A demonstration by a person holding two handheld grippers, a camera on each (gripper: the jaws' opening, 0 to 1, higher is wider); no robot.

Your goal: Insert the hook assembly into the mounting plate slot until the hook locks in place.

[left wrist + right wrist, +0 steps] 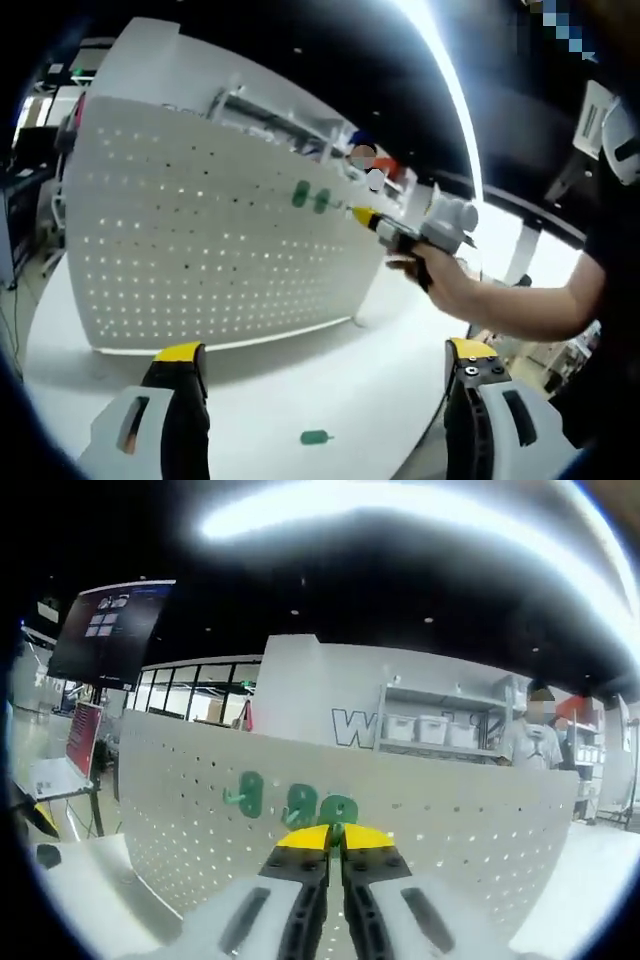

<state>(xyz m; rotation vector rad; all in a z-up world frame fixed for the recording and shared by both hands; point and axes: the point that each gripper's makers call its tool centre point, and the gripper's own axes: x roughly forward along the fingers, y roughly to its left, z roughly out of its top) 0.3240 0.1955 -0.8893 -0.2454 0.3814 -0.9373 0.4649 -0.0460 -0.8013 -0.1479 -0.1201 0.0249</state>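
Left claw [325, 362] released over white counter [300, 400], loose green hook [314, 437] lying between its jaws, right claw [335, 837] clenched empty at upright pegboard [450, 830], three green hooks [300, 805] mounted on board, person [535, 742] behind.

In my right gripper view, my right tongs [334, 837] cover the lower part of the green hooks [318, 808] on the pegboard [450, 830], so I cannot tell whether the tips hold anything. In my left gripper view, the small green piece [314, 437] on the surface [330, 380] is too small to identify, and the pegboard's foot is lost in glare.
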